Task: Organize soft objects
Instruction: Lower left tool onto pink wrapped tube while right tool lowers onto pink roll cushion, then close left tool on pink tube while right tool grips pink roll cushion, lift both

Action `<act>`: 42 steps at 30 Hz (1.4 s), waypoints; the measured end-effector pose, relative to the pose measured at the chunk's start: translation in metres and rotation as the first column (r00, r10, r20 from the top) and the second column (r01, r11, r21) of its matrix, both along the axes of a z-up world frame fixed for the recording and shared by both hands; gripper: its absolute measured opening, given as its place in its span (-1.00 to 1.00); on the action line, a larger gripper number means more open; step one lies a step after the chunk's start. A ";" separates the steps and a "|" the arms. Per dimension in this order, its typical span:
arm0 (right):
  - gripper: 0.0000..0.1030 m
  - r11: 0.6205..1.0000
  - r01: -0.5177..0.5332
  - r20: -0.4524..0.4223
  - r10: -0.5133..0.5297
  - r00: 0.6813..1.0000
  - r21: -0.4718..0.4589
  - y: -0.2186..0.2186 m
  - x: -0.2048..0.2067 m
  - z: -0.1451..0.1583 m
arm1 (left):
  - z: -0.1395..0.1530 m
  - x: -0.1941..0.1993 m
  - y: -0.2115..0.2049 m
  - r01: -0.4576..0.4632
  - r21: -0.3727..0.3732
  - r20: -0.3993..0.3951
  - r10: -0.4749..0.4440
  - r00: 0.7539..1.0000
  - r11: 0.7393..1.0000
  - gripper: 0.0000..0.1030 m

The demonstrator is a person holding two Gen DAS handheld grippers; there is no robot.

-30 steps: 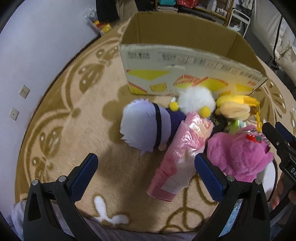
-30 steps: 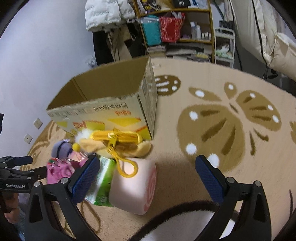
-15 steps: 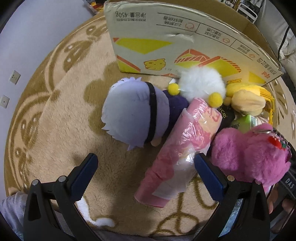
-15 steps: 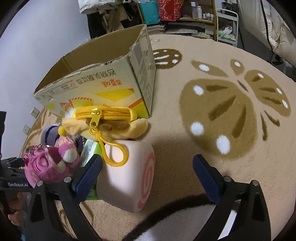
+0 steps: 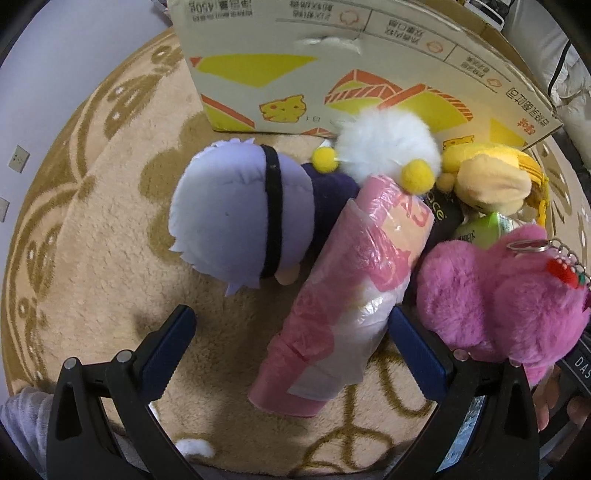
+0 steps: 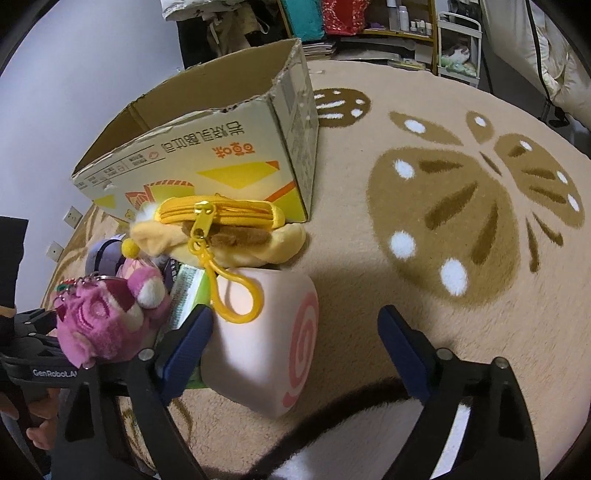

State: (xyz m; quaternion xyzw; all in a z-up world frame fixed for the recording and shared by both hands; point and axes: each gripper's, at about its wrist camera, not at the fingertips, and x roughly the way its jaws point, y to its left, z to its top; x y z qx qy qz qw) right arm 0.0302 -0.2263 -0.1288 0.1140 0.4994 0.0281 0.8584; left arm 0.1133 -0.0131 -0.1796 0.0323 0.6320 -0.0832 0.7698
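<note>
A pile of soft toys lies on the rug in front of a cardboard box (image 5: 332, 66). In the left wrist view I see a lilac plush head (image 5: 236, 218), a white pom-pom (image 5: 388, 144), a pink wrapped roll (image 5: 351, 295), a yellow plush pouch (image 5: 491, 181) and a pink bear (image 5: 498, 295). My left gripper (image 5: 291, 354) is open, straddling the roll's near end. In the right wrist view my right gripper (image 6: 295, 350) is open around a pink swirl cushion (image 6: 266, 339), below the yellow pouch (image 6: 221, 236), beside the pink bear (image 6: 103, 321).
The box (image 6: 207, 155) is open at the top and stands on a beige rug with brown patterns (image 6: 461, 206). A green packet (image 6: 188, 291) lies between the toys. Shelves and clutter (image 6: 369, 26) stand at the back. A wall with sockets (image 5: 18, 158) is at the left.
Both grippers have moved forward and down toward the pile. The left now straddles the pink roll; the right has closed in around the pink cushion. The toys have not moved.
</note>
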 end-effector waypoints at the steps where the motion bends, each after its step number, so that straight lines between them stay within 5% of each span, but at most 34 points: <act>1: 0.76 1.000 0.001 -0.001 -0.001 1.000 -0.004 0.001 0.000 0.000 | -0.001 0.001 0.003 -0.003 -0.006 -0.007 0.003 1.000 1.000 1.00; 5: 0.38 0.999 -0.003 -0.016 0.003 1.000 0.032 -0.002 0.001 -0.003 | -0.008 0.001 0.000 0.012 0.017 -0.005 -0.012 1.000 1.000 0.97; 11: -0.12 0.997 -0.039 -0.016 0.040 0.999 0.069 0.003 0.000 -0.002 | -0.008 -0.006 -0.012 0.055 0.073 0.026 -0.057 0.998 0.996 0.68; 18: -0.24 0.999 -0.046 -0.009 0.046 0.999 0.028 0.010 -0.004 0.003 | 0.000 -0.024 -0.022 0.077 0.111 0.071 -0.086 0.994 0.991 0.12; 29: -0.40 0.999 -0.005 -0.009 0.006 1.000 0.032 0.000 -0.013 0.007 | 0.019 -0.047 -0.022 0.098 0.096 0.108 -0.108 0.988 0.991 -0.14; 36: -0.41 1.000 0.029 0.009 -0.030 1.000 0.004 -0.004 -0.017 0.011 | 0.041 -0.055 -0.004 0.091 0.026 0.145 -0.094 0.985 0.995 -0.66; 42: -0.44 0.997 0.072 0.045 -0.071 0.996 -0.005 -0.012 -0.023 0.019 | 0.058 -0.060 0.006 0.049 0.007 0.204 -0.049 0.978 0.999 -0.71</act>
